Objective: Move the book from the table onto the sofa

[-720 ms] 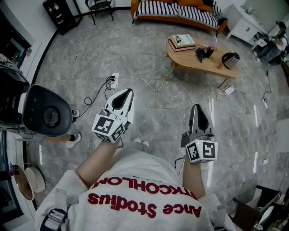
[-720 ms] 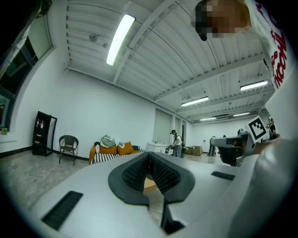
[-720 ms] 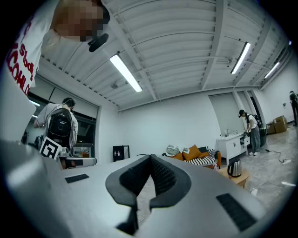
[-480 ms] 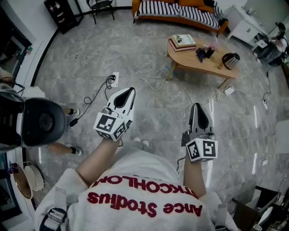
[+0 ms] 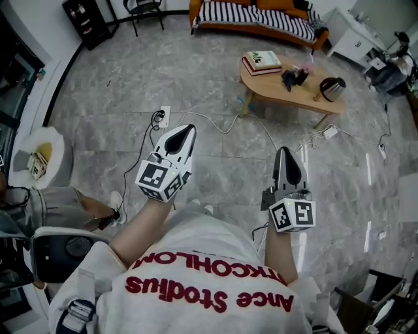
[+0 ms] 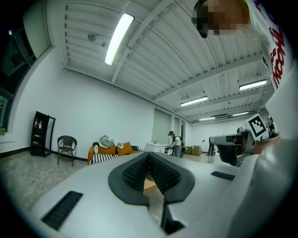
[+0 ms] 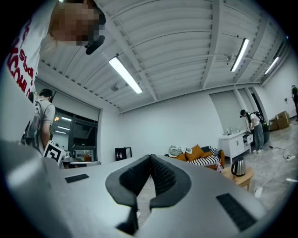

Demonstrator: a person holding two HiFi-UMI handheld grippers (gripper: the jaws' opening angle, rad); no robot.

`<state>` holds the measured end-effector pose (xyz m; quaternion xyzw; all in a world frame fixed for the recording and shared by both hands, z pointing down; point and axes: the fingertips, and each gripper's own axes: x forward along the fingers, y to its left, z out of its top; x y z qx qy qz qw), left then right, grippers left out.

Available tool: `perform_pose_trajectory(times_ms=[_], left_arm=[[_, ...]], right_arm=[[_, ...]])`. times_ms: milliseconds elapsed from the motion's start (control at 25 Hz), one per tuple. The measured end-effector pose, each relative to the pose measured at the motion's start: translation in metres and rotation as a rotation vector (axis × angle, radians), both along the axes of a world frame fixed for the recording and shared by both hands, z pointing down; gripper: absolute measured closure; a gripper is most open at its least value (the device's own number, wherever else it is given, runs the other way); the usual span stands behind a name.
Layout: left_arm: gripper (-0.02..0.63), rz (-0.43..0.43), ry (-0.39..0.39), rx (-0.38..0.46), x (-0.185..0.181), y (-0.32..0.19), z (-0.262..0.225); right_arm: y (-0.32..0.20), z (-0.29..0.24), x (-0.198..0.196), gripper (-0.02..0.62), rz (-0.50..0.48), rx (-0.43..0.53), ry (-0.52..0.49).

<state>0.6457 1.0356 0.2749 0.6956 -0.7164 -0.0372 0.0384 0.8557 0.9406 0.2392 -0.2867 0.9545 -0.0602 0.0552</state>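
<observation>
**Book on the far table, both grippers closed and empty**

The book (image 5: pixel 262 61) lies flat at the left end of the wooden table (image 5: pixel 287 92), well apart from the person. It shows a pale cover with a red edge under it. I cannot tell whether this is one thick volume or two stacked.

The left gripper (image 5: pixel 185 129) and the right gripper (image 5: pixel 285 154) are held level in front of the body. On each one the jaws are pressed together with nothing between them.

I judge the book to be stiff, moderately heavy and not fragile, but its cover is probably smooth and may slip. A hold near the spine, across the whole thickness, seems the safest, because a grip on the open edge could let the pages fan out. If there are two volumes, the upper one may slide on the lower.

On the same table stand a kettle (image 5: pixel 333 87) and some dark objects (image 5: pixel 292 77), near the book but not touching it. The striped sofa (image 5: pixel 255 14) is just behind the table.

The floor (image 5: pixel 124 85) is of polished grey stone, and white cables (image 5: pixel 219 124) run across it between the person and the table, so the steps need care.
</observation>
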Motion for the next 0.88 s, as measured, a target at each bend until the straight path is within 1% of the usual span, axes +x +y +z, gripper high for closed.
perform_pose_trajectory(times_ms=[120, 240, 440, 560, 880], left_arm=[[0.589, -0.006, -0.001, -0.004, -0.005, -0.010, 0.002], [0.589, -0.023, 0.001, -0.003, -0.022, -0.020, 0.005], [0.589, -0.064, 0.023, 0.003, -0.066, -0.045, 0.017], [0.589, -0.085, 0.036, 0.006, -0.094, -0.067, 0.020], [0.589, -0.114, 0.049, 0.023, -0.181, -0.143, 0.010]], right_arm=[[-0.013, 0.003, -0.003, 0.569, 0.000, -0.012, -0.005], [-0.027, 0.006, -0.017, 0.569, -0.005, -0.015, -0.007], [-0.057, 0.006, -0.054, 0.569, -0.014, -0.019, 0.011], [-0.084, 0.007, -0.075, 0.569, -0.022, -0.010, 0.010], [-0.168, -0.014, -0.158, 0.569, -0.039, 0.016, 0.008]])
